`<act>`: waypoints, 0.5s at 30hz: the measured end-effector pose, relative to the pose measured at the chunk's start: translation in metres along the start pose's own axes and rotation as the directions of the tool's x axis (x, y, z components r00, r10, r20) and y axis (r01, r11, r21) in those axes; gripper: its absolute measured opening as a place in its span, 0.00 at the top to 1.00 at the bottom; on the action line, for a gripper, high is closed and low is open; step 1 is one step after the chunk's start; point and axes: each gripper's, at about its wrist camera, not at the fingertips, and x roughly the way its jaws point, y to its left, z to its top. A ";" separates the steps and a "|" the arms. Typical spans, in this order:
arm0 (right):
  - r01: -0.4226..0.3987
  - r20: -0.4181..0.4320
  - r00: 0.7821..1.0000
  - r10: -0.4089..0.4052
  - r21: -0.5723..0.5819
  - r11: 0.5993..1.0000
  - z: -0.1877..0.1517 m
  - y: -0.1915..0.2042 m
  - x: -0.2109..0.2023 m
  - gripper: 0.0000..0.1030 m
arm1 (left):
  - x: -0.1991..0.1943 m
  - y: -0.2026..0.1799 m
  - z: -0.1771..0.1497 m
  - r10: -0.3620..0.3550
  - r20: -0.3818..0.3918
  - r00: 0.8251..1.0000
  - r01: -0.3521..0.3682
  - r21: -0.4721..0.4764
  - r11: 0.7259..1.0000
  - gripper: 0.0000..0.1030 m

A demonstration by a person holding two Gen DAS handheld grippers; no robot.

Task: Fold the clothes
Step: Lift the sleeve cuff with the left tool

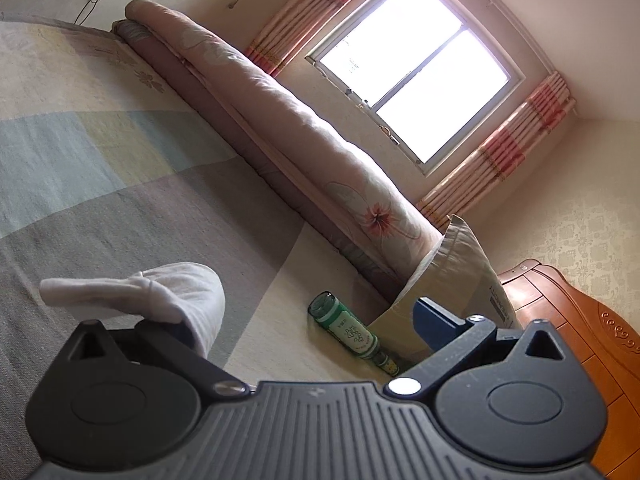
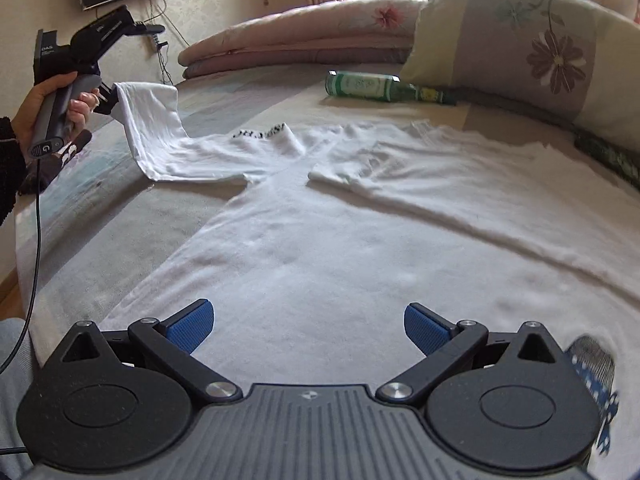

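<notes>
A white shirt [image 2: 320,240] lies flat on the bed, collar with black lettering [image 2: 260,134] away from me. One sleeve is folded across the chest [image 2: 400,184]. The other sleeve [image 2: 152,128] is lifted at the far left, its end hanging on my left gripper [image 2: 106,96], which a hand [image 2: 48,96] holds. In the left wrist view the left gripper [image 1: 300,316] has its jaws spread wide. The sleeve cloth [image 1: 160,292] drapes over and hides the left finger, and only the blue right fingertip [image 1: 432,316] shows. My right gripper [image 2: 308,320] is open, low over the shirt's lower part.
A green bottle [image 2: 372,86] [image 1: 352,332] lies on the bed beyond the collar, next to a floral pillow [image 2: 520,40] [image 1: 460,272]. A rolled quilt [image 2: 300,40] [image 1: 280,120] lines the window side. A wooden headboard [image 1: 580,320] stands at the right. The bed's edge and floor [image 2: 8,292] are at the left.
</notes>
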 end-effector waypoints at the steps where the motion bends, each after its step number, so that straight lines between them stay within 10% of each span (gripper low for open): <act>1: 0.026 -0.019 0.999 -0.026 0.012 1.000 -0.002 -0.002 0.000 0.00 | 0.001 -0.006 -0.001 0.001 -0.003 1.000 -0.001 0.006 1.000 0.01; 10: 0.026 -0.014 1.000 -0.026 0.062 0.998 -0.005 -0.010 -0.024 0.00 | 0.018 -0.053 -0.017 0.005 -0.065 0.998 -0.004 0.020 1.000 0.01; 15: 0.079 -0.147 0.987 -0.064 0.095 0.992 -0.009 -0.012 -0.019 0.00 | 0.020 -0.077 -0.023 -0.014 -0.070 0.997 0.015 0.017 1.000 0.01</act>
